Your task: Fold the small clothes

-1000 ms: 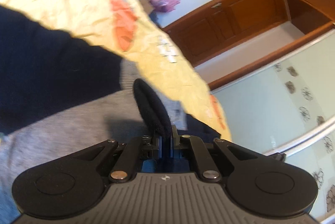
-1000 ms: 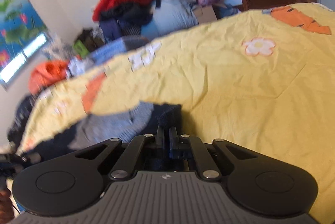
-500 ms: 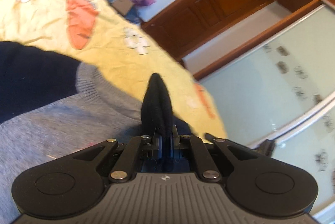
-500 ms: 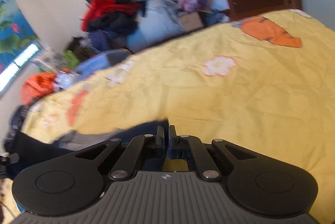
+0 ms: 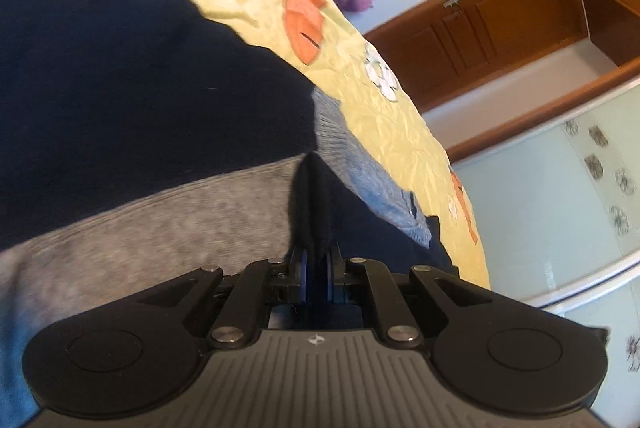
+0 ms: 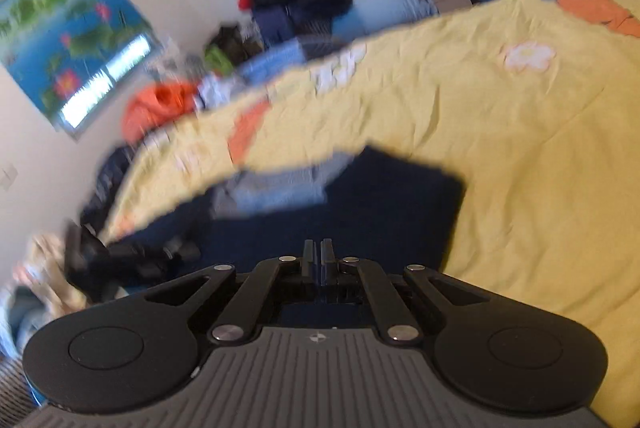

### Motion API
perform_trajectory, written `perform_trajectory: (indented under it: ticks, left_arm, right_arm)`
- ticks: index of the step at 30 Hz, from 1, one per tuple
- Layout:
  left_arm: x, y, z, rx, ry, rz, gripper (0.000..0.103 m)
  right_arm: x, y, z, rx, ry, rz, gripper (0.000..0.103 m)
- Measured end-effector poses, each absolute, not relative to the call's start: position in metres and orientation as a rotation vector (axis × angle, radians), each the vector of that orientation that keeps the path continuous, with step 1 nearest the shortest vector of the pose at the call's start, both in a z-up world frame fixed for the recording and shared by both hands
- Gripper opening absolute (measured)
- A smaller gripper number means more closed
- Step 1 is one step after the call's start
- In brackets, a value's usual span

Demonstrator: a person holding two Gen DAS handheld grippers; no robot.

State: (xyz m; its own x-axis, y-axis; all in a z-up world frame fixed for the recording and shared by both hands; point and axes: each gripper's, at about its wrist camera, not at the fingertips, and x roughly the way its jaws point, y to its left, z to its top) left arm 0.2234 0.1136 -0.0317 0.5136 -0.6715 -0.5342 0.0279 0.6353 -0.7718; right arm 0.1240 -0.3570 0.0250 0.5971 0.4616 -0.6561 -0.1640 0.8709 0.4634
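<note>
Left gripper [image 5: 315, 260]: clamped on a navy fold of the navy-and-grey sweater [image 5: 160, 156]. Right gripper [image 6: 318, 256]: jaws together, apparently empty, view blurred. Yellow bedspread [image 6: 520, 156] beneath.

Navy-and-grey knit sweater [image 5: 168, 132] spread flat on the yellow bedspread [image 6: 520, 148], one dark fold pinched upright.

We see a bed w/ a crumpled yellow cover [image 6: 520, 156], orange carrot and white flower prints. Directly on it: a navy-and-grey knit garment [image 5: 140, 108], spread flat, near the cover's edge in left view.
</note>
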Motion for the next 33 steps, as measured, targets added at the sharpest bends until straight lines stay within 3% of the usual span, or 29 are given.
perform_trajectory:
  ticks: [2,4,6,7,9,10,12,13,14,19,21,22,23,25,33]
  left_arm:
    - [0.217,0.121,-0.026,-0.777,0.95,-0.454,0.009]
    - [0.211,0.13,-0.019,-0.756,0.954,-0.428,0.009]
    - [0.202,0.142,-0.009,-0.736,0.929,-0.409,0.009]
    - [0.196,0.146,-0.003,-0.72,0.915,-0.393,0.009]
    - [0.186,0.151,0.008,-0.739,0.877,-0.43,0.01]
    - [0.182,0.149,0.012,-0.764,0.86,-0.466,0.015]
    - [0.179,0.138,0.013,-0.84,0.832,-0.552,0.033]
    - [0.179,0.131,0.01,-0.872,0.828,-0.583,0.048]
    - [0.18,0.121,0.006,-0.881,0.83,-0.589,0.059]
    - [0.19,0.103,-0.029,-0.924,0.875,-0.568,0.057]
    - [0.19,0.119,-0.031,-1.011,0.89,-0.569,0.059]
    - [0.187,0.13,-0.029,-1.038,0.892,-0.561,0.065]
    - [0.18,0.147,-0.025,-1.054,0.872,-0.551,0.079]
    - [0.159,0.189,-0.011,-1.053,0.783,-0.491,0.098]
    - [0.084,0.422,-0.004,-1.237,0.525,-0.008,0.103]
  right_arm:
    - [0.128,-0.358,0.011,0.293,0.896,0.259,0.004]
    - [0.129,-0.373,0.006,0.39,0.895,0.265,0.001]
    - [0.122,-0.374,0.015,0.41,0.871,0.248,0.008]
    - [0.119,-0.367,0.021,0.393,0.854,0.255,0.016]
    - [0.114,-0.35,0.031,0.388,0.84,0.294,0.018]
    - [0.115,-0.34,0.032,0.381,0.841,0.316,0.02]
    - [0.116,-0.32,0.033,0.373,0.842,0.35,0.036]
    - [0.117,-0.313,0.031,0.377,0.854,0.367,0.046]
    - [0.119,-0.306,0.027,0.364,0.872,0.363,0.049]
    - [0.118,-0.292,0.018,0.282,0.895,0.286,0.048]
    - [0.115,-0.293,0.02,0.3,0.904,0.275,0.053]
    - [0.113,-0.292,0.022,0.32,0.899,0.274,0.064]
    - [0.107,-0.292,0.025,0.341,0.883,0.281,0.073]
    - [0.093,-0.285,0.029,0.382,0.844,0.31,0.103]
    - [0.052,-0.22,0.035,0.412,0.783,0.456,0.102]
